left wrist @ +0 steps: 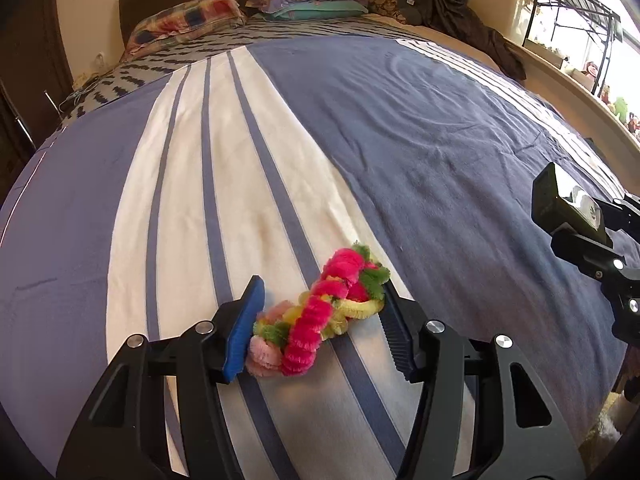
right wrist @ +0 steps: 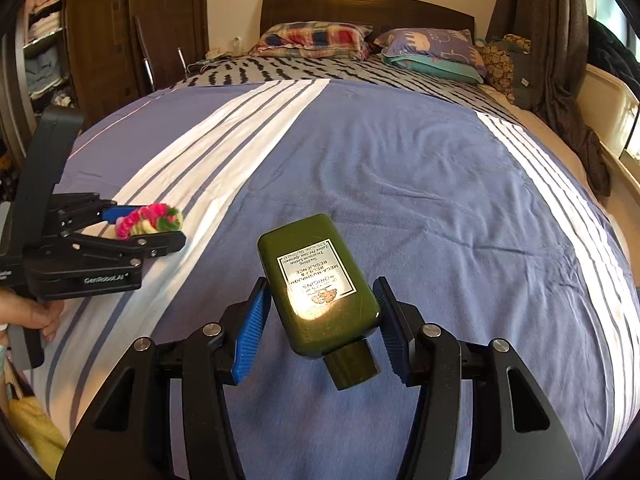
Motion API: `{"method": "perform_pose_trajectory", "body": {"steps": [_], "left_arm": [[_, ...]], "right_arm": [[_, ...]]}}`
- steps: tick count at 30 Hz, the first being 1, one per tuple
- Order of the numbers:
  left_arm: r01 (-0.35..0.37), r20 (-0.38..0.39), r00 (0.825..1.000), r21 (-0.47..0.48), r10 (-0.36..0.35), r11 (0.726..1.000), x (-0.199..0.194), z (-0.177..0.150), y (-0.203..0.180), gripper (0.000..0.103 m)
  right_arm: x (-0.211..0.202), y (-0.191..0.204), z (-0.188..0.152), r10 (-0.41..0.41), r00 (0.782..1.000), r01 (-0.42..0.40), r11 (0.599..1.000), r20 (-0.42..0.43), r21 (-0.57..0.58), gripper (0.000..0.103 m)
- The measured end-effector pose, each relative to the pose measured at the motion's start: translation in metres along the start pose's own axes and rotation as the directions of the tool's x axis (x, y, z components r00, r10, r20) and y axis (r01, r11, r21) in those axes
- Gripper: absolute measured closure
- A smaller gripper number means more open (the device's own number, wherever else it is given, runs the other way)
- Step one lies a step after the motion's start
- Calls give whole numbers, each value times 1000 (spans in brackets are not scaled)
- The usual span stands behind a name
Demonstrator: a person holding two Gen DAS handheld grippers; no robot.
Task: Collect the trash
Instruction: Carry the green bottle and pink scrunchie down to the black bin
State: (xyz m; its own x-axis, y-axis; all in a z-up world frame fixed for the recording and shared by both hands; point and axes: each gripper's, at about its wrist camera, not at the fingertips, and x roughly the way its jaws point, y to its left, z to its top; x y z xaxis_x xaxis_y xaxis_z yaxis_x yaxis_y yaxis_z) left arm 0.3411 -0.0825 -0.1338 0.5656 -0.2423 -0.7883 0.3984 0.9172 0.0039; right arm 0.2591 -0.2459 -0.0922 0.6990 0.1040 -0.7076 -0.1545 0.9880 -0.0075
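A bundle of pink, yellow and green pipe cleaners (left wrist: 316,312) lies on the white stripe of the bed blanket. My left gripper (left wrist: 320,284) has a pad touching it on each side, shut on the bundle. In the right wrist view the same bundle (right wrist: 148,218) sits in the left gripper (right wrist: 152,226) at the left. My right gripper (right wrist: 321,282) is shut on a dark green lotion bottle (right wrist: 320,280), label up and cap toward the camera, held just above the blue blanket. The bottle (left wrist: 560,200) also shows at the right edge of the left wrist view.
The blue and white striped blanket (right wrist: 400,168) covers the bed. Pillows (right wrist: 316,38) lie by the dark headboard. A wooden wardrobe (right wrist: 100,20) stands on the left, and a curtain (right wrist: 560,60) and window ledge on the right. A person's hand (right wrist: 32,316) holds the left gripper.
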Motion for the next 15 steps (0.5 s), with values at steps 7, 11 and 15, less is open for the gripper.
{"method": "perform_pose_trajectory", "body": {"steps": [7, 11, 15], "left_arm": [[6, 39, 999, 0, -6, 1000, -63, -40, -18, 49], [13, 48, 999, -6, -13, 1000, -92, -66, -29, 49], [18, 57, 998, -18, -17, 1000, -116, -89, -38, 49]], "right_arm": [[-48, 9, -25, 4, 1000, -4, 1000, 22, 10, 49], [-72, 16, -45, 19, 1000, -20, 1000, 22, 16, 49], [-97, 22, -65, 30, 999, -31, 999, 29, 18, 49]]}}
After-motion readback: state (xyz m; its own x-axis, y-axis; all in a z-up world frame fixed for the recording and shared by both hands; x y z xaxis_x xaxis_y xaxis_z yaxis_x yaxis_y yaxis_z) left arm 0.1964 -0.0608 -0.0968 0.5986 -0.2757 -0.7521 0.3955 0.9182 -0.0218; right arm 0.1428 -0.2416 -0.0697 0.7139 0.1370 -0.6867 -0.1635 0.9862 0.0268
